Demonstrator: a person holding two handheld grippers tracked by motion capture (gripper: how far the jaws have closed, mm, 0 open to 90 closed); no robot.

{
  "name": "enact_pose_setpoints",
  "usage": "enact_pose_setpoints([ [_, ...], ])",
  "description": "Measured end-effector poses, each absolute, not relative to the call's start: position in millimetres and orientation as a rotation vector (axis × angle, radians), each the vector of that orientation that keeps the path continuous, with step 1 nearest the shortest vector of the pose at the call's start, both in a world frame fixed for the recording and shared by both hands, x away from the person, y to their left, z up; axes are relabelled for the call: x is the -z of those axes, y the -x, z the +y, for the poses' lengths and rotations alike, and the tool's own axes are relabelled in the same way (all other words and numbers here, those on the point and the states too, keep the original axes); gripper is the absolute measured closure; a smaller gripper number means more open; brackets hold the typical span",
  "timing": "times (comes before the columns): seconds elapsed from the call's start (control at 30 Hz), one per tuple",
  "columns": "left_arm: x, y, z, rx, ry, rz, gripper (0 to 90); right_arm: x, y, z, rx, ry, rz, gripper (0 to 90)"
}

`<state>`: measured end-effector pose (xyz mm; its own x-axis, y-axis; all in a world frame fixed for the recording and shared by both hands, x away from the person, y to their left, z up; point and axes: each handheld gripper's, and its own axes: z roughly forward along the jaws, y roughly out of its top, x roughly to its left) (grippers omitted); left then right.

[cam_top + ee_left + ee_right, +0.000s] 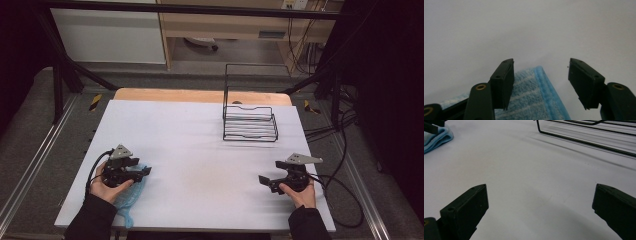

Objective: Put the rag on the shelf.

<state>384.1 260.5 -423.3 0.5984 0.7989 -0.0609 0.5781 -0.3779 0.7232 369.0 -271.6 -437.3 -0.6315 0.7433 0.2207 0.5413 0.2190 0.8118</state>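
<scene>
A blue terry cloth (131,200) lies folded at the table's near left corner, partly under a person's left hand. My left gripper (147,171) hovers low over its right edge. In the left gripper view the cloth's corner (531,95) lies between and below the jaws, nearer the left one. That gripper (541,61) stands open, its pads clear of the cloth. My right gripper (268,171) rests near the front right of the table, pointing left. It (541,187) is wide open over bare white surface, and the cloth (436,136) shows far off at the top left.
A black wire rack (250,122) stands at the back right of the white table top (200,150); its lower wires (586,143) run across the right gripper view. Cables trail off the table's right side. A wooden edge shows behind the white sheet.
</scene>
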Motion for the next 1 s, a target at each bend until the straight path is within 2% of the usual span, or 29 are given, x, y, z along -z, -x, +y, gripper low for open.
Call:
enact_pose_setpoints([
  [0.1, 426.1, -387.1, 259.7, -0.381, -2.124, 1.091, 41.3, 437.6, -369.3, -271.7, -1.369, -1.22, 2.276, 1.0],
  [0.27, 432.0, -389.1, 261.8, -0.365, -2.148, 1.122, 51.2, 437.5, -369.1, -271.9, -1.366, -1.22, 2.278, 1.0],
  [0.57, 437.5, -390.7, 261.1, -0.359, -2.182, 1.131, 56.5, 437.8, -369.0, -271.6, -1.364, -1.225, 2.276, 1.0],
  [0.77, 437.3, -392.5, 259.9, -0.382, -2.2, 1.149, 63.3, 438.0, -369.3, -271.6, -1.362, -1.223, 2.276, 1.0],
  [0.83, 437.0, -393.4, 261.1, -0.387, -2.2, 1.159, 70.4, 438.1, -369.5, -271.4, -1.361, -1.223, 2.277, 1.0],
  [1.0, 436.7, -394.7, 262.0, -0.387, -2.204, 1.165, 75.4, 437.9, -369.5, -271.7, -1.361, -1.223, 2.278, 1.1],
])
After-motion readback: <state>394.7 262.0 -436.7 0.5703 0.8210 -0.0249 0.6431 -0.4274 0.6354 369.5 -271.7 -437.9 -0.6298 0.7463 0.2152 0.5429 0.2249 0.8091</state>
